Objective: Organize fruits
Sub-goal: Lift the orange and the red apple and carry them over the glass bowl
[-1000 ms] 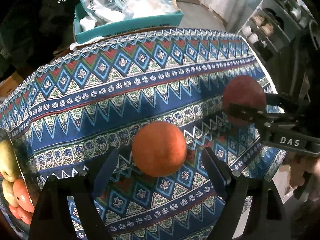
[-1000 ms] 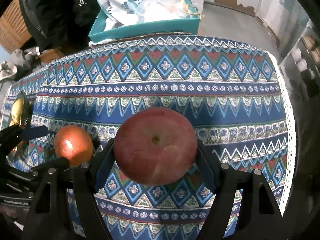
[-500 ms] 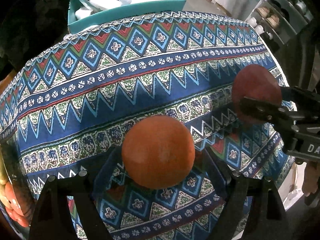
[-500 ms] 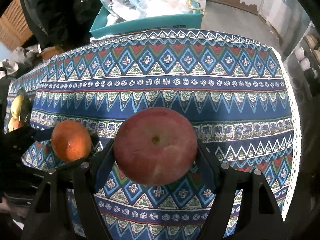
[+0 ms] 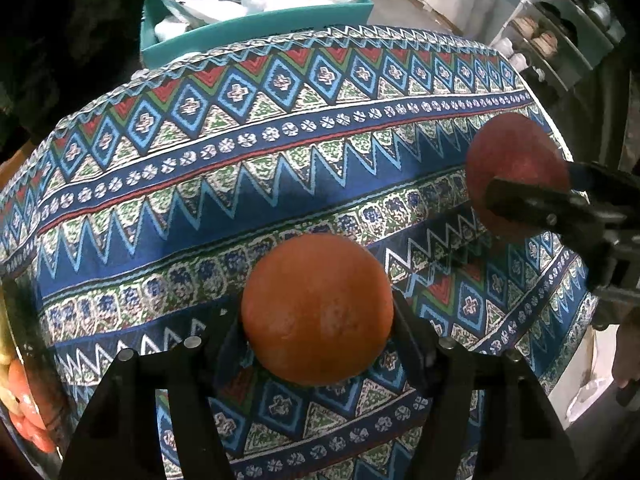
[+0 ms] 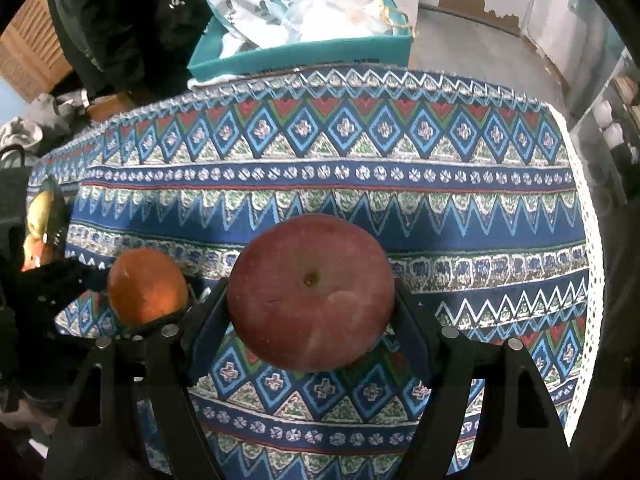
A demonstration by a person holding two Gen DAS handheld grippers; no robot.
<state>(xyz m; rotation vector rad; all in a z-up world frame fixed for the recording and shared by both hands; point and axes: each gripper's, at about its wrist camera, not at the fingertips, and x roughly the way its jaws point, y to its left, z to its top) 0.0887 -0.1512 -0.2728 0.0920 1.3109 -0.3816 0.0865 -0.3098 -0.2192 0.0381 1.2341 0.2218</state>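
From the left wrist, the left tool [image 5: 318, 316] is closing its jaws, and its pads already touch both flanks of the orange [image 5: 317, 309] — round, matte, evenly coloured — over the near part of the desk [image 5: 248, 152], which wears a blue zigzag cloth. Toward the desk's right edge the right tool [image 5: 520, 196] holds the red apple [image 5: 516, 160], its dark finger crossing the fruit's lower half. A teal box [image 5: 256, 28] of bags stands beyond the far edge. At the left edge, yellow and orange fruit [image 5: 20, 408] is cut off and blurred.

From the right wrist, the tool is clamped, half-wide, on the apple — dull red, stem pit upward. The orange sits left of it, partly hidden behind black tool parts.
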